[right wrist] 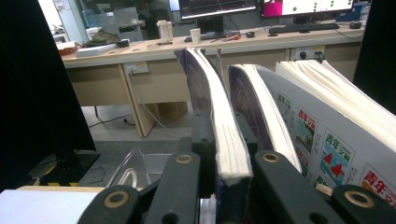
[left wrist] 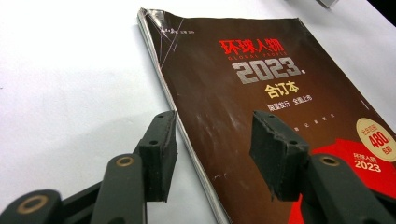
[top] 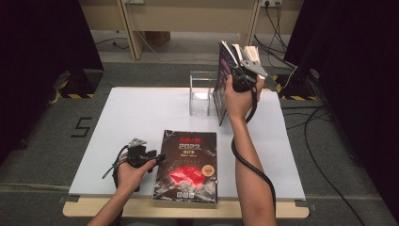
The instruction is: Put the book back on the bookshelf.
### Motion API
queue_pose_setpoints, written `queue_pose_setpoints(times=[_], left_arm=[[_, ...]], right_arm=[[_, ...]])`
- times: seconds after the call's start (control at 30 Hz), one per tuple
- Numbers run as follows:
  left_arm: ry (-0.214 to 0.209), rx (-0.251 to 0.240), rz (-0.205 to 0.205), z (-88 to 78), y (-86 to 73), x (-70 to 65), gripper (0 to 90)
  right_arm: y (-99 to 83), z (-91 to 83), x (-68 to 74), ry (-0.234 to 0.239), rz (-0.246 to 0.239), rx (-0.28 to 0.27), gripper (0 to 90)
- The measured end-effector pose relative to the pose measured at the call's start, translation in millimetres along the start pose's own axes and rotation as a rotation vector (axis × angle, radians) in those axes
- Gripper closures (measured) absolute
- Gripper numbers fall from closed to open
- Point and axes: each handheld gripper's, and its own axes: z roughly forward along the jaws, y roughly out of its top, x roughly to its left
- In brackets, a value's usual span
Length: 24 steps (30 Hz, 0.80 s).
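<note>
At the left of the white counter (top: 141,113), the left tool (top: 157,157) rests low beside the dark magazine (top: 187,165), which lies flat, cover up, at the near edge of the counter, well apart from the clear stand (top: 203,93) at the far side. In the left gripper view this tool (left wrist: 212,140) stands wide open, one pad (left wrist: 161,149) on the bare counter just left of the magazine's (left wrist: 261,107) spine edge and the other pad above the cover, with nothing gripped; it looks poised for a pick-up that has not yet begun. Farther right and beyond the magazine, at the right end of the clear stand, the right tool (top: 239,74) is closed on the top edge of an upright purple-covered book (top: 221,96). The right gripper view shows the tool (right wrist: 229,177) pinching that book (right wrist: 215,112) firmly, with a second purple book (right wrist: 254,107) and a white-covered one (right wrist: 322,135) standing just to its right. My judgement is that the work is filing volumes upright at the stand: the purple book is nearly placed but not yet released, two others already stand there, and the dark magazine is left to lift and file.
</note>
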Motion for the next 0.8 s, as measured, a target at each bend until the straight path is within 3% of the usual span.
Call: queue_pose_setpoints(times=[0.8], left_arm=[[-0.001,-0.003,-0.002,-1.1,0.8,1.4,50.5]], right_arm=[[0.4,12.2,4.2,-0.003,-0.005,0.015,84.2]])
